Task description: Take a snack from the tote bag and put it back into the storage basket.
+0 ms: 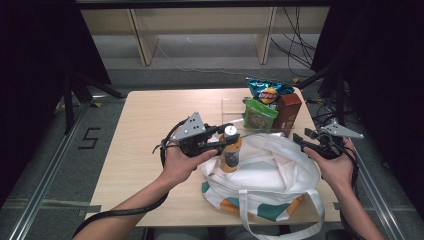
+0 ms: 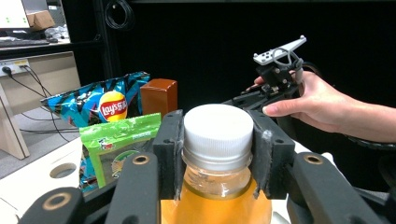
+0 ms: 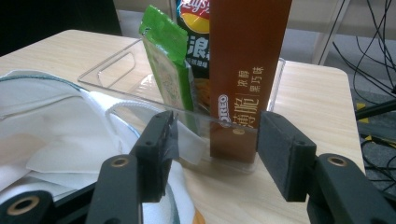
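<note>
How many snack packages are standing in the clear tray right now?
3: chip bag at the back, green pouch in front, brown Oreo box on the right. More could hide behind them.

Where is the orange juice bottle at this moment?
The orange juice bottle is near the table's middle in the high view, clamped at its neck by the left gripper, over the left edge of the white tote bag.

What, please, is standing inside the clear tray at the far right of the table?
The tray holds a green packet, a brown Oreo box and, behind them, a blue chip bag. The bag's lower part is covered by the other two, and the tray's floor beneath them is hidden.
</note>
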Demonstrator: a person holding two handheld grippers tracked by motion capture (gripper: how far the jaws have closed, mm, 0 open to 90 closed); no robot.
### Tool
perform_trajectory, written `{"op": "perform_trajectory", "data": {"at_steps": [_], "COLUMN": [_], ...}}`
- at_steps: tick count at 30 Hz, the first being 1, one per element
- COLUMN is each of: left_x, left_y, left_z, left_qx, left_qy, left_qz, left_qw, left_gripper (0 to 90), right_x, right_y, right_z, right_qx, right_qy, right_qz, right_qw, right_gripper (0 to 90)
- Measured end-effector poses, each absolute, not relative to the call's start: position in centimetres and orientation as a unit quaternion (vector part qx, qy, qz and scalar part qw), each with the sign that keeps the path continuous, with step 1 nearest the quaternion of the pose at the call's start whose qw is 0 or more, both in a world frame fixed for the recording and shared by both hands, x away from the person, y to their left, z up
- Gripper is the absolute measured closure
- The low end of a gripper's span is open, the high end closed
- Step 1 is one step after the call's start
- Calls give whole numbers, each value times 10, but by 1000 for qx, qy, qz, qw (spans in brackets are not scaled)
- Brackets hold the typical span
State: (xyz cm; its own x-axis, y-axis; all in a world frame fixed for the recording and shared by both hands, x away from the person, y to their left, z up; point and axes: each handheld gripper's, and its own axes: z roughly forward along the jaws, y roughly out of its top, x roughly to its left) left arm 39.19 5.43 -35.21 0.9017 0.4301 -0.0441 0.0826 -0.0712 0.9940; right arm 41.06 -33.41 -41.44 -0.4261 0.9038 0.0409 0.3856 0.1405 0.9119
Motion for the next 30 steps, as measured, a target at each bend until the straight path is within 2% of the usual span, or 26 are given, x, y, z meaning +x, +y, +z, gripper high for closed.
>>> {"op": "perform_trajectory", "data": {"at_steps": [11,18,30], "left_x": [395,397,402], "left_y": [59,59,62], "left_z": [-343,-338,-329], "left_qx": [715,714,710], "left_qy": [181,183,183], "left_qz": [134,134,140], "left_qw": [662,662,665], "left_gripper": [588,588,588], "right_x": [409,406,407], "right_y": [-333,-332,-334], "right_z": [-414,-411,-411], "right_qx": [458,476,456], "right_qy": [700,688,697], "right_qz": [471,480,477], "right_qw": [281,262,280], "right_gripper": [475,473,470]}}
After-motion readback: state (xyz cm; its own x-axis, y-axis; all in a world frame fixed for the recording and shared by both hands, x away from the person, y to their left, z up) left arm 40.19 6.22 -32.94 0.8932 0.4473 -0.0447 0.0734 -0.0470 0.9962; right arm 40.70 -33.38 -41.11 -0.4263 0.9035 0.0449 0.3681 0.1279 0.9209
